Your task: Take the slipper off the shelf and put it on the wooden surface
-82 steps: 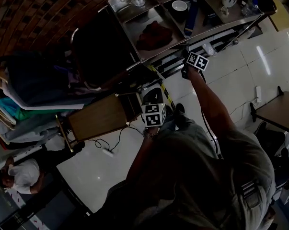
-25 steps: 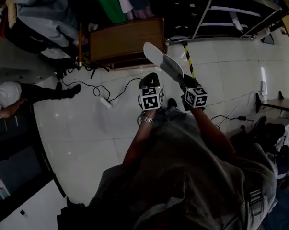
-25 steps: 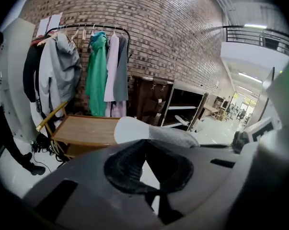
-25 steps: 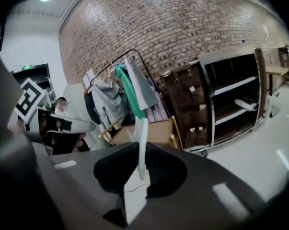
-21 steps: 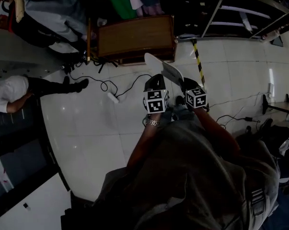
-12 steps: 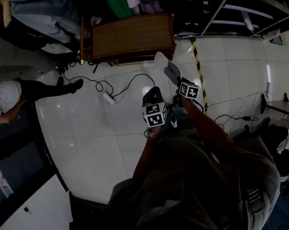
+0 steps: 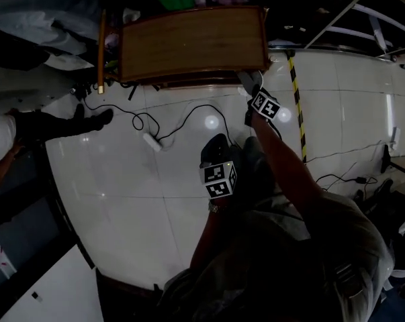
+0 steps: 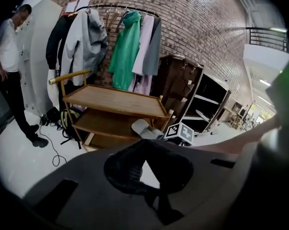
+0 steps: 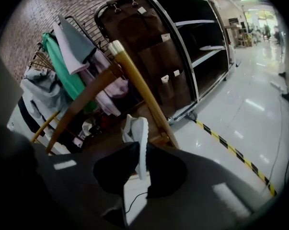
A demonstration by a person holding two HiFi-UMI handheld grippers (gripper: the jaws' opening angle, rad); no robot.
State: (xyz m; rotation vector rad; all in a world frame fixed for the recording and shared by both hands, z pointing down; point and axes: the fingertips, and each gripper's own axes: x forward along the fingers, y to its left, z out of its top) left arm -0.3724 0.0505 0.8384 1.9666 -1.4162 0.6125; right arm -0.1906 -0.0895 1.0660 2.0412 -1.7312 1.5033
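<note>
A pale slipper (image 9: pixel 138 133) stands on edge between the jaws of my right gripper (image 9: pixel 139 162), which is shut on it. In the head view the slipper (image 7: pixel 246 81) and the right gripper (image 7: pixel 251 91) are at the near right corner of the wooden cart top (image 7: pixel 189 42). The left gripper view shows the slipper (image 8: pixel 143 128) just below the cart's top board (image 8: pixel 110 98), beside a corner post. My left gripper (image 7: pixel 214 145) hangs back over the white floor. Its jaws (image 8: pixel 149 147) look shut with nothing between them.
A person (image 8: pixel 10 56) stands left of the cart. Coats on a clothes rack (image 8: pixel 125 42) hang behind it. A cable and power strip (image 7: pixel 152 141) lie on the floor. A dark shelf unit (image 9: pixel 192 42) and yellow-black floor tape (image 7: pixel 297 106) are to the right.
The view has swung from the metal shelf to the wooden cart. My right gripper has carried the slipper forward to the cart's corner. The left gripper has dropped back toward the body.
</note>
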